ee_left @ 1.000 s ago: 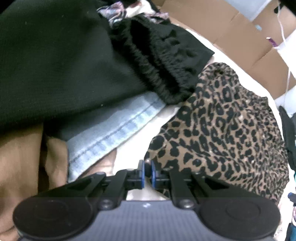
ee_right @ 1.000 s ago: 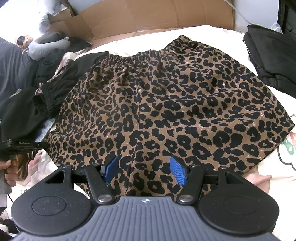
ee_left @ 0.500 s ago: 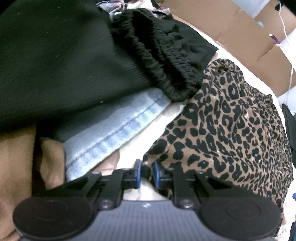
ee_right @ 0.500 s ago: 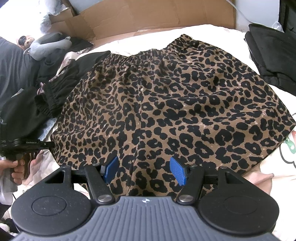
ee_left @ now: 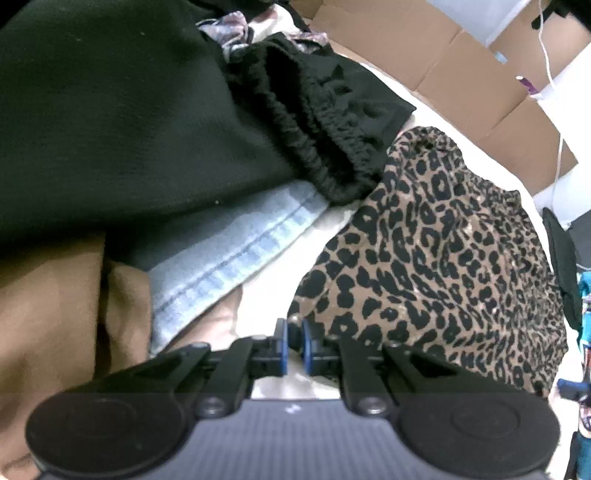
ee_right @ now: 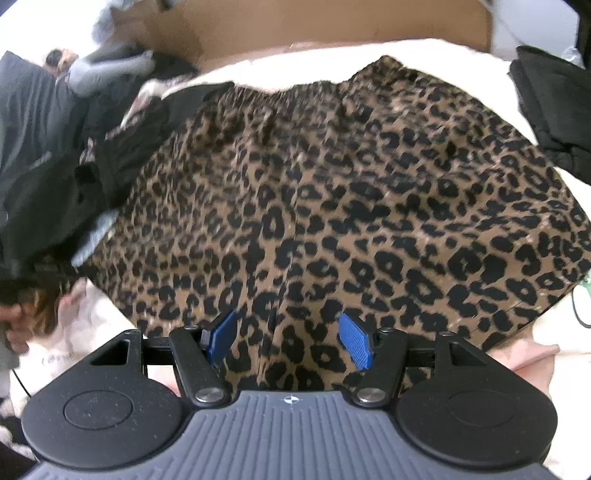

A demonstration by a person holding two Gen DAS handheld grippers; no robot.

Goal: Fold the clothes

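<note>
Leopard-print shorts lie spread flat on a white bedcover, elastic waistband at the far side. My right gripper is open and hovers over the middle of the near hem, its blue pads on either side of the centre seam. In the left wrist view the same shorts stretch off to the right. My left gripper is nearly closed, pinching the shorts' near left hem corner. That left gripper and the hand holding it show blurred at the left edge of the right wrist view.
A heap of unfolded clothes sits left of the shorts: a black ruched garment, a large dark top, light denim and tan cloth. Cardboard lines the far side. Black clothes lie at the right.
The right gripper has moved forward over the shorts, and its view is now blurred. The left gripper has kept hold of the hem corner while shifting slightly.
</note>
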